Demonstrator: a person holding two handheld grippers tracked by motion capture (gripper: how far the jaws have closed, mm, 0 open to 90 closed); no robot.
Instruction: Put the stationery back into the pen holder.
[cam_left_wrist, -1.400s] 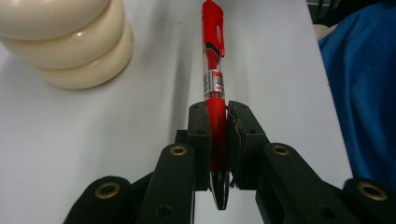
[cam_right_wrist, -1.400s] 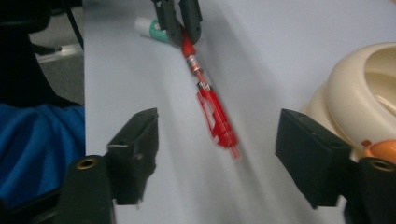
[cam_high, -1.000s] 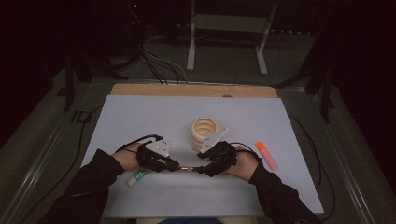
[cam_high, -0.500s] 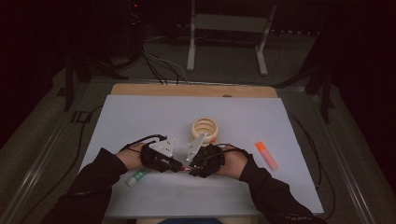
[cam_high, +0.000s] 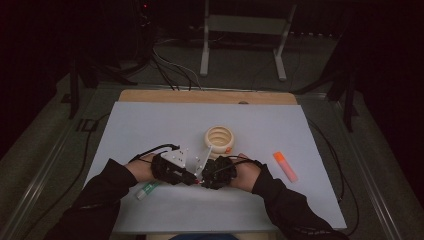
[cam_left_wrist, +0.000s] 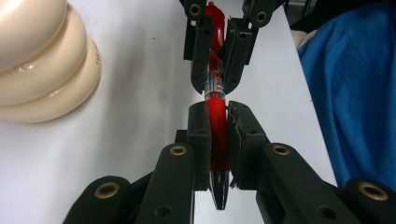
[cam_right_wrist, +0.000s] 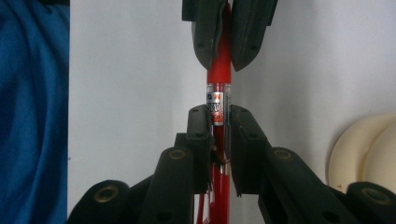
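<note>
Here, a red pen (cam_left_wrist: 217, 116) was held level above the white sheet (cam_high: 150, 125), near the middle of the worktop's near edge, its long axis running left to right between the two grippers. In the left gripper view its dark tip pointed back along that gripper's own jaws, toward the person's left, and the barrel ran away toward the other gripper. The clear section with a printed label sat between the two grips. The left gripper (cam_left_wrist: 217, 135) was closed tight on the red grip end. The right gripper (cam_right_wrist: 218, 135) was likewise clamped on the barrel at the labelled part, with the clip side showing there. The two sets of jaws faced each other nearly nose to nose along the pen, apart by a short stretch of barrel.

Just beyond the grippers stood a cream ribbed holder (cam_high: 219, 137), upright, mouth open upward. An orange marker (cam_high: 285, 166) lay toward the right edge, well apart from the hands. A green-and-white tube (cam_high: 148, 189) lay by the left forearm near the near edge. Both forearms wore dark sleeves (cam_high: 100, 200). Blue cloth (cam_left_wrist: 350, 102) showed past the near edge in both gripper views.

The sheet covered a wooden worktop (cam_high: 200, 96), bare along the far edge. The room was dark; a metal stand (cam_high: 245, 40) and cables (cam_high: 170, 70) lay on the floor beyond.
</note>
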